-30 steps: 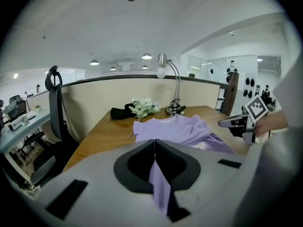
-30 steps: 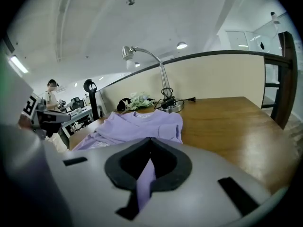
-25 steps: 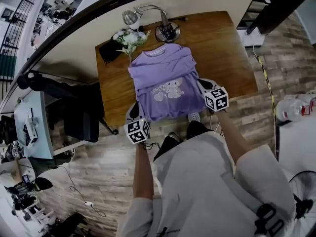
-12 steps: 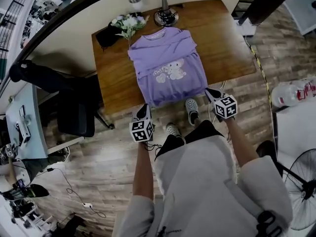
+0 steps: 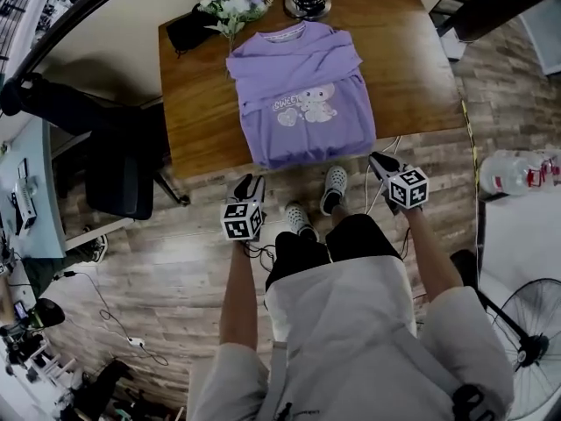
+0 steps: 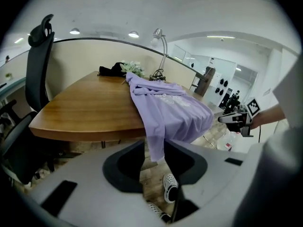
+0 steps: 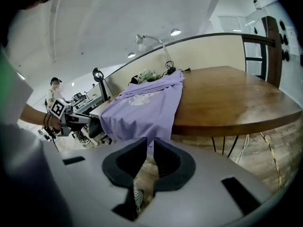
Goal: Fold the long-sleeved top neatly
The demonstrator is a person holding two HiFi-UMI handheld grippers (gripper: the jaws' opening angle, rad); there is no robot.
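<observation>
Head view: purple top (image 5: 302, 95) lengthwise on table (image 5: 412, 68), collar far, hem overhanging.

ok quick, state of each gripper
left gripper: open, just been opening, purple top hem in the gap, ungripped
right gripper: slightly open, just been opening, holding nothing

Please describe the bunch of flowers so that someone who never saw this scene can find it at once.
Find the brown wooden table. At its far edge, between the lamp base and a black bundle, is the bunch of flowers, just past the lilac top. It alone is pale and leafy.
</observation>
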